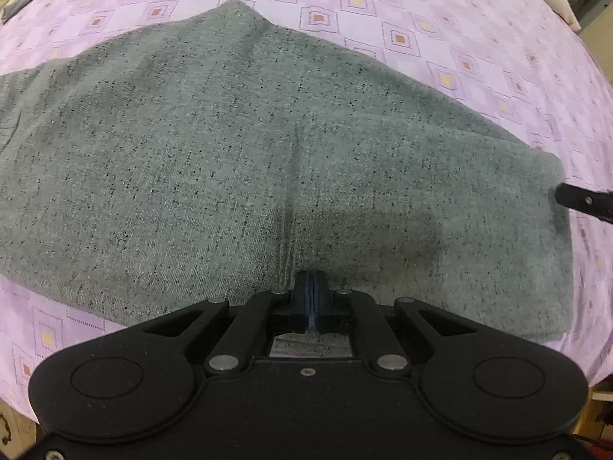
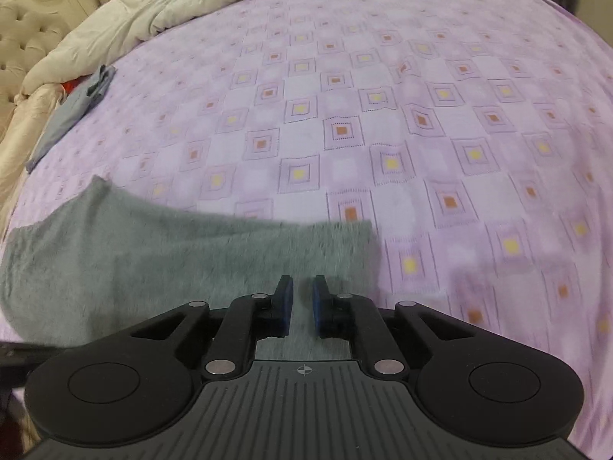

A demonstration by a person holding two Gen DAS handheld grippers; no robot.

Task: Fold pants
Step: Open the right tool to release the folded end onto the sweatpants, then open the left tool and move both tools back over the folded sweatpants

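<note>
The grey speckled pants (image 1: 230,161) lie folded and spread wide on the purple patterned bedsheet (image 1: 440,38). My left gripper (image 1: 311,281) points steeply down at their near middle, shut, and a raised crease of the fabric runs into its tips. One black finger (image 1: 578,201) of the right gripper shows at the pants' right end. In the right wrist view the pants (image 2: 134,260) fill the lower left. My right gripper (image 2: 302,287) hangs over their right end, its blue pads (image 2: 285,299) a narrow gap apart. Only grey cloth shows beyond that gap.
A cream duvet (image 2: 172,4) is bunched along the far side of the bed beside a tufted headboard (image 2: 23,34). A small blue-grey garment (image 2: 76,103) lies at the far left of the sheet. A wide stretch of bedsheet (image 2: 421,134) extends beyond the pants.
</note>
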